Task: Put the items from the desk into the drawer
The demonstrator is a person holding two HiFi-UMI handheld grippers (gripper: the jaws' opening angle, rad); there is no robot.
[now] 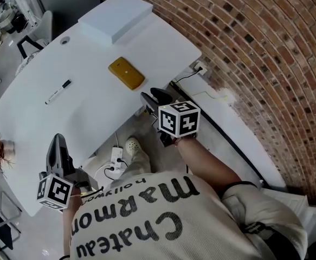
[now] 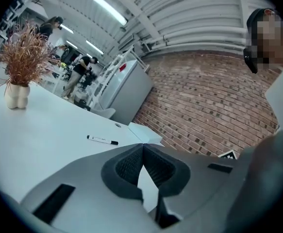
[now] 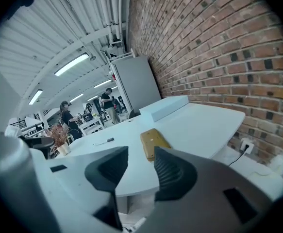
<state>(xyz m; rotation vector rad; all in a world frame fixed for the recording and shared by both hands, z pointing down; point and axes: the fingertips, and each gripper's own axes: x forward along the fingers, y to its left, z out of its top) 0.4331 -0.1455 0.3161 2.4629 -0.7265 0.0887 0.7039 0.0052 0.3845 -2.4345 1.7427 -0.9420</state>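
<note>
A flat yellow-brown case [image 1: 126, 72] lies on the white desk [image 1: 98, 112] toward its right end. Further left lies a white marker with a black cap [image 1: 58, 91]. My right gripper [image 1: 153, 97] hovers at the desk's near edge, just short of the case, open with nothing between its jaws. In the right gripper view the case [image 3: 153, 142] shows just beyond the right gripper [image 3: 141, 155]. My left gripper [image 1: 57, 141] is over the desk's near left edge, and in its own view the left gripper [image 2: 142, 146] has its pads touching, empty, with the marker [image 2: 102, 140] ahead. No drawer shows.
A flat white box [image 1: 116, 18] sits at the desk's far end. A small vase of dried grass [image 2: 17, 95] stands at the left. A brick wall [image 1: 266, 47] runs along the right. Under the desk lie a power strip [image 1: 116, 158] and cables, beside the person's shoe [image 1: 133, 147].
</note>
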